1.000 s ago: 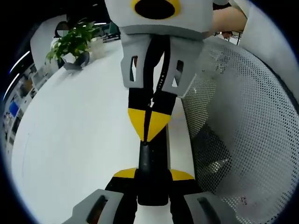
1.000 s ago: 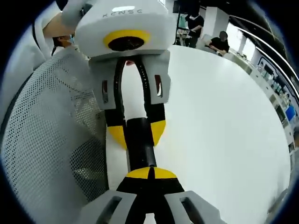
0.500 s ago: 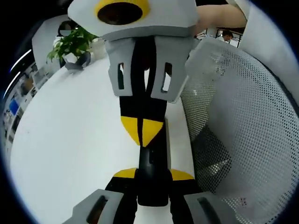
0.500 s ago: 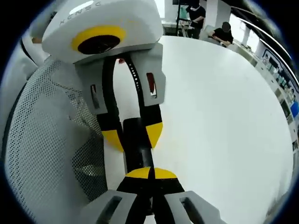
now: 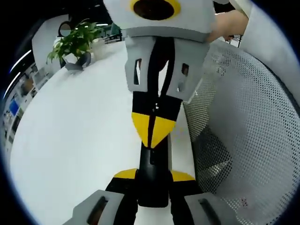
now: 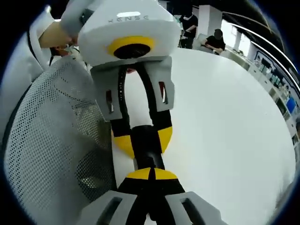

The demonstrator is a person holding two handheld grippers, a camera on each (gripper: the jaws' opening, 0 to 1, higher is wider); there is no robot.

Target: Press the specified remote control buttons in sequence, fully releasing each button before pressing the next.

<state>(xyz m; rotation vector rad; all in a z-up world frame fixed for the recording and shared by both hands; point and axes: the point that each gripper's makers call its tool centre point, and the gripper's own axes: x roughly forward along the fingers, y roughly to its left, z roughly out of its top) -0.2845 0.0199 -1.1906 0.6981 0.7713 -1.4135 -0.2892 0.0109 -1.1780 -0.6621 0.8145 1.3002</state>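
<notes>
Left gripper point(image 5: 152, 180) clenches the slim black remote control point(image 5: 153, 164) at lower centre; right gripper point(image 5: 153, 133), jaws closed, presses its yellow tips onto the remote's far end.

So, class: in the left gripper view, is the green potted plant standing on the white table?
Yes, the green potted plant stands in its grey pot on the far part of the white table.

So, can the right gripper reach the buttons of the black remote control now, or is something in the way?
Probably yes. The left gripper clamps one end of the black remote control, and the right gripper, jaws shut, has its tips over the remote's upper face with nothing between. Whether they touch it is unclear.
</notes>
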